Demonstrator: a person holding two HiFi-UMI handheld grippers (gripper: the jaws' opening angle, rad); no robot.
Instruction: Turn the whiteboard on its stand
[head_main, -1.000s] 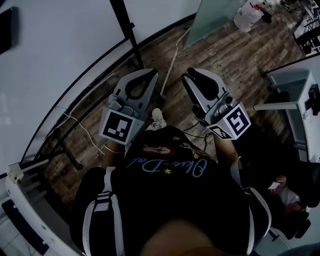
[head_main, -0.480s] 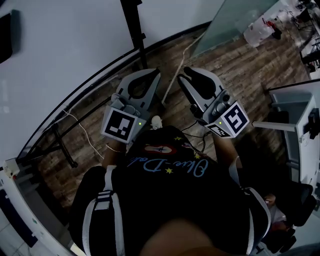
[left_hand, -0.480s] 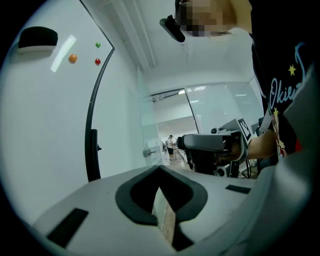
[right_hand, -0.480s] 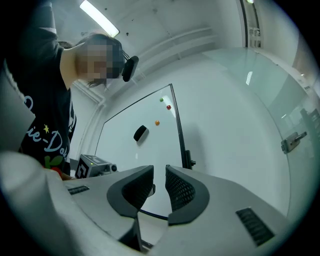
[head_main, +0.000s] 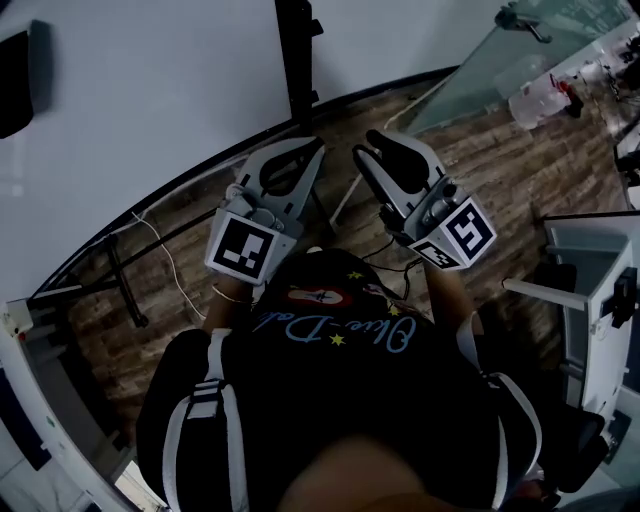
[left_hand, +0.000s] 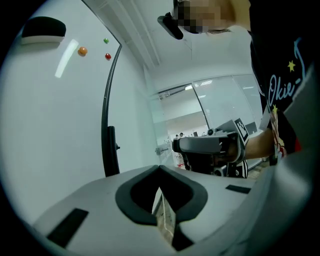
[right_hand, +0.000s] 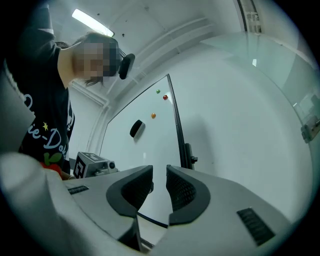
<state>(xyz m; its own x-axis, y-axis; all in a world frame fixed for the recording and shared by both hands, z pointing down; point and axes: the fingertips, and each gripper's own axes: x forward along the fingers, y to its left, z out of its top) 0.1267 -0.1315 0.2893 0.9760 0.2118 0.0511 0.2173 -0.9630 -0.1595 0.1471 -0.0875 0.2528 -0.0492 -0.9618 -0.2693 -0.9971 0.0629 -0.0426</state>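
The whiteboard (head_main: 140, 100) stands ahead and to the left of both pairs of jaws. Its face is upright and its right side edge runs vertically by the black stand post (head_main: 297, 60). The left gripper (head_main: 314, 152) looks the nearer of the two. Its tips aim toward the post, near it but apart, and its jaws are closed tip to tip on nothing. The right gripper (right_hand: 159, 170) sits just beside it, with the board's upright edge lined up beyond the gap between its jaws. Those jaws have just been opening. They stand narrowly apart with nothing between them. That edge seems the likely place to take hold for the turn.
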